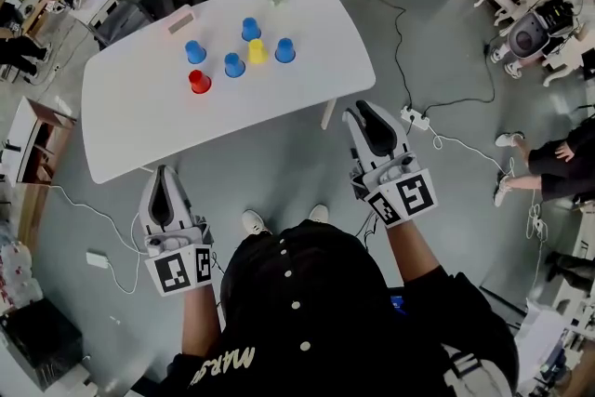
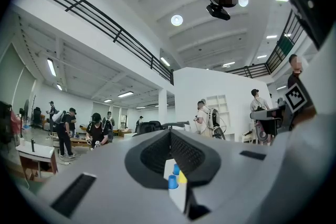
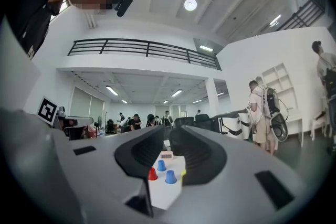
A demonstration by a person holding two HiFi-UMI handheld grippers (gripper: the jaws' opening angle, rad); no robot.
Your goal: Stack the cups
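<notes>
Left claw [image 2: 169,132]: tips met, empty.
Right claw [image 3: 167,139]: narrowly parted, empty.
Yellow cup [image 3: 183,172]: mostly hidden behind the right claw's jaw; only an edge showed.

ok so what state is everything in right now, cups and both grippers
left gripper: jaws together, empty
right gripper: jaws slightly apart, nothing between them
blue cups: four, each standing separately, unstacked
yellow cup: standing, unstacked
red cup: standing by itself, unstacked
</notes>
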